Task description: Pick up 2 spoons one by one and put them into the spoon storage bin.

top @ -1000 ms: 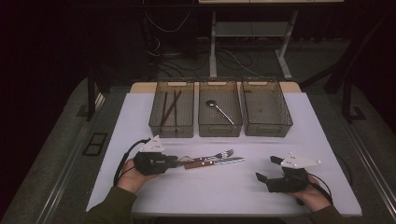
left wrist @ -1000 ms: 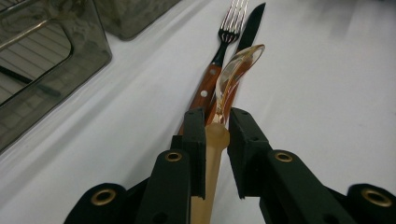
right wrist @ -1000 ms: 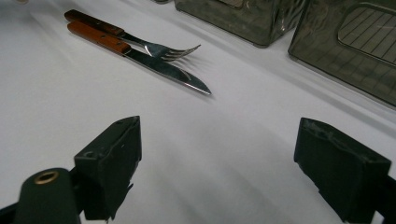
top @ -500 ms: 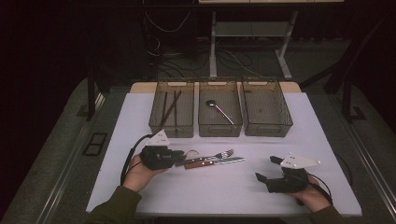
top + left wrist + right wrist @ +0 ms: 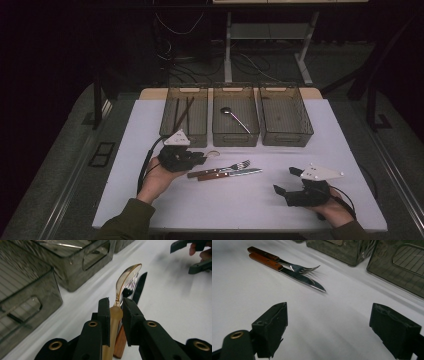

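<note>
My left gripper (image 5: 201, 159) is shut on the handle of a translucent amber plastic spoon (image 5: 214, 153), held just above the table in front of the left bin. In the left gripper view the spoon (image 5: 128, 276) sticks out past the jaws (image 5: 116, 307), bowl up. Beneath it lie a wooden-handled fork (image 5: 220, 169) and knife (image 5: 231, 174), side by side. My right gripper (image 5: 286, 181) rests at the table's front right, open, with nothing between its jaws (image 5: 328, 325). The fork (image 5: 297, 267) and knife (image 5: 299, 277) lie well ahead of it.
Three smoky plastic bins stand in a row at the back. The left bin (image 5: 166, 131) holds dark chopsticks (image 5: 183, 112), the middle bin (image 5: 235, 137) a metal spoon (image 5: 235, 119), and the right bin (image 5: 287, 137) shows nothing inside. A white cloth (image 5: 240, 205) covers the table.
My left gripper has risen and moved away from the front edge toward the bins, carrying the amber spoon off the table. The right gripper, fork and knife have stayed put.
</note>
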Demonstrator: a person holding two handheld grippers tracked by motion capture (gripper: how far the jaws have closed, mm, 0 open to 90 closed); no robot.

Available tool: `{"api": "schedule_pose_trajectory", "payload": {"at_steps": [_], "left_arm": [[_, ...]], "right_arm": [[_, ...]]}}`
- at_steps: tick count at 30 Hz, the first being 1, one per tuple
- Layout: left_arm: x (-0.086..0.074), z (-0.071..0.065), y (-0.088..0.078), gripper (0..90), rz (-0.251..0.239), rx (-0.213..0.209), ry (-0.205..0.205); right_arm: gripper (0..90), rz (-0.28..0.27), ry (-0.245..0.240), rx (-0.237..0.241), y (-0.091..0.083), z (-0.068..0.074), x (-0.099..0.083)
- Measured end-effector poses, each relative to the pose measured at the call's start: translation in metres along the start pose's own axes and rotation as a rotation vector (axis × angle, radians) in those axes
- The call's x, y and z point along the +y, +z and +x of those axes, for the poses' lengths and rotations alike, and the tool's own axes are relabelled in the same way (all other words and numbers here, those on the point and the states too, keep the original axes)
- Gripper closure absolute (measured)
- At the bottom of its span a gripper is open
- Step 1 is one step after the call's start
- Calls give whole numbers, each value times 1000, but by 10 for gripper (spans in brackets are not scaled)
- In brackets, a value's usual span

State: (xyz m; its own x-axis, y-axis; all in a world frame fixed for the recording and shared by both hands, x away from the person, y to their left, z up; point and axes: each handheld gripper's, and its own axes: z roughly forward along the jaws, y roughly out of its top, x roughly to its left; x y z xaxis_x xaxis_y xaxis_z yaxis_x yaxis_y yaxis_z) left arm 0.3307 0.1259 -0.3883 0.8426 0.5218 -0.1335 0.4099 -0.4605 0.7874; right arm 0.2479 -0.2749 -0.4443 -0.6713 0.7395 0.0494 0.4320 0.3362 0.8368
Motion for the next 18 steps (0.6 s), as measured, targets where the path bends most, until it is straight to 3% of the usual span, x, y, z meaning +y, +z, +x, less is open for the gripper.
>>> {"api": "schedule_pose_trajectory", "payload": {"at_steps": [18], "left_arm": [[42, 3, 25, 764, -19, 34, 21]], "right_arm": [[153, -9, 6, -3, -1, -1, 0]]}}
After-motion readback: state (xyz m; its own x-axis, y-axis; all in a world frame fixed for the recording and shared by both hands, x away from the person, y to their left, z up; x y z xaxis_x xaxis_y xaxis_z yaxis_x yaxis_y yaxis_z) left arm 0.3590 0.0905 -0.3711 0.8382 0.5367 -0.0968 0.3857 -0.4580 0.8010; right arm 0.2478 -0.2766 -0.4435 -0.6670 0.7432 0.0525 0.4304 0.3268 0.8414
